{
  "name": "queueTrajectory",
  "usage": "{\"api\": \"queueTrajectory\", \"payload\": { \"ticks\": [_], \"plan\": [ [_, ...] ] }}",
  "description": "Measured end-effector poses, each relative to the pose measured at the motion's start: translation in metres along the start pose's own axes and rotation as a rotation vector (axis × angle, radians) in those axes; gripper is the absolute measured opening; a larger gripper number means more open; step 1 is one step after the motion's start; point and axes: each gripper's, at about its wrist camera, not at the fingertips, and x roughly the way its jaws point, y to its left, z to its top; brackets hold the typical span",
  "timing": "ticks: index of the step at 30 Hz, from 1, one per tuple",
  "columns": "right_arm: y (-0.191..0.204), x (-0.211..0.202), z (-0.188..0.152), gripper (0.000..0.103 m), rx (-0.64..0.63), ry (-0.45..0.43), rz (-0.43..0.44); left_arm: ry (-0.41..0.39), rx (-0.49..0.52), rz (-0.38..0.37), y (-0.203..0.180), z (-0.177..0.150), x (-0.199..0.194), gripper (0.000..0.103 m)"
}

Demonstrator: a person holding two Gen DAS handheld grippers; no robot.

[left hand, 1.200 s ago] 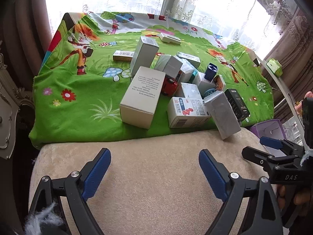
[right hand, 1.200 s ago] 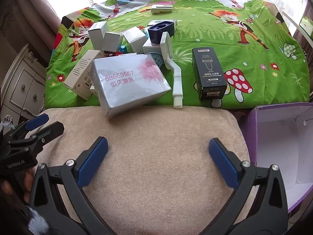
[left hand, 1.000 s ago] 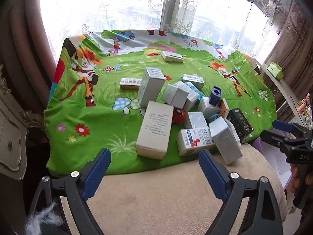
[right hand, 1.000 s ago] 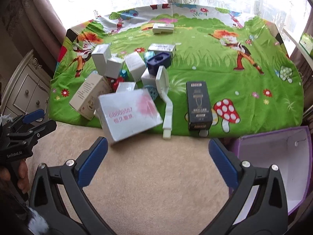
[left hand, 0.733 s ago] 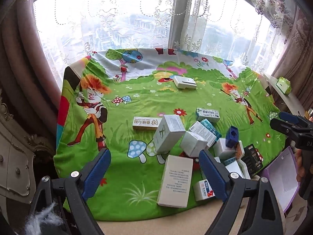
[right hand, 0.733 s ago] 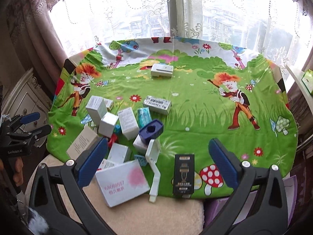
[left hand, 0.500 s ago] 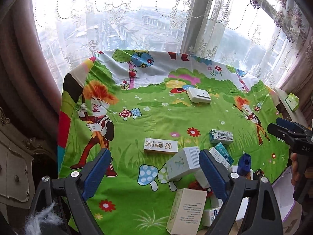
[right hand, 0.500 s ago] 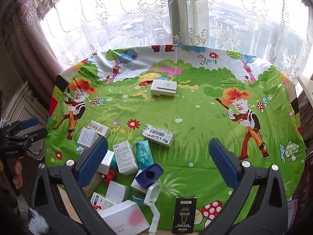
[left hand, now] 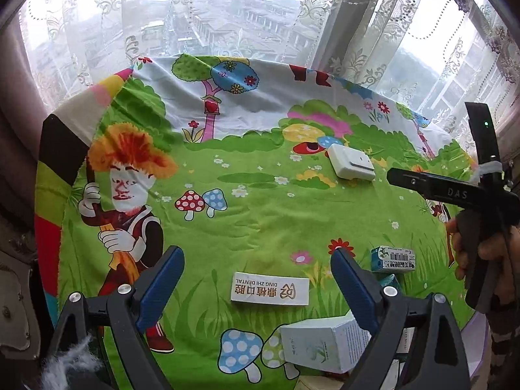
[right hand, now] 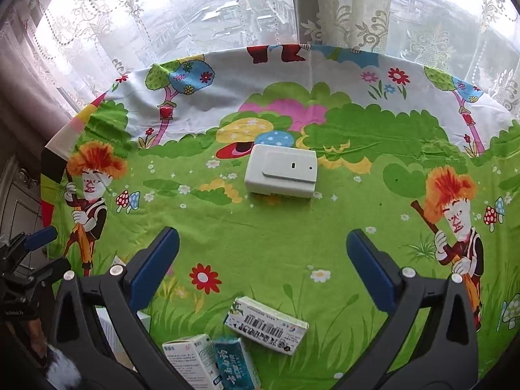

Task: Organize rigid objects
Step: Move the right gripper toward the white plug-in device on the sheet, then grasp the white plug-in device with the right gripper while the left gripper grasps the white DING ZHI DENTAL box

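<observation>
Several small boxes lie on a green cartoon-print cloth point(left hand: 260, 214) over a table. My left gripper point(left hand: 256, 269) hangs open above a flat white box printed DING ZHI DENTAL point(left hand: 269, 291), with nothing between its fingers. A white box with a plant print point(left hand: 321, 344) lies below it, and a barcoded green-white box point(left hand: 393, 258) to its right. My right gripper point(right hand: 261, 260) is open and empty over bare cloth; a white flat device point(right hand: 281, 170) lies beyond it. A barcoded box point(right hand: 265, 325), a white box point(right hand: 191, 359) and a teal box point(right hand: 235, 362) sit near the bottom edge.
Lace curtains and a window point(left hand: 260, 16) run behind the table's far edge. The other gripper, held by a hand point(left hand: 481, 243), shows at the right of the left wrist view; the left one shows at the left edge point(right hand: 29, 260) of the right wrist view. A cabinet point(right hand: 19, 201) stands at left.
Both grippers have moved forward from the beige cushion over the cloth, past the pile of boxes toward the far side. Their jaws have stayed open and empty.
</observation>
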Motion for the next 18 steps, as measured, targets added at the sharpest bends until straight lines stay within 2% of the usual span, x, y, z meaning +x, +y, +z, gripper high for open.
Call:
{"api": "queueTrajectory", "payload": {
  "ticks": [7,10,14,18],
  "plan": [
    [-0.011,0.067,0.033,0.103,0.015,0.059,-0.023,0.073,-0.072,-0.038,0.019,-0.007,0.035,0.093],
    [-0.012,0.082,0.043,0.103,0.013,0.065,-0.052,0.098,-0.118,-0.057,0.026,-0.01,0.045,0.094],
    [-0.005,0.103,0.049,0.103,-0.005,0.096,-0.064,0.126,-0.132,-0.067,0.028,-0.015,0.054,0.094],
    [-0.007,0.116,0.045,0.103,0.004,0.111,-0.093,0.16,-0.135,-0.109,0.023,-0.018,0.058,0.099]
  ]
}}
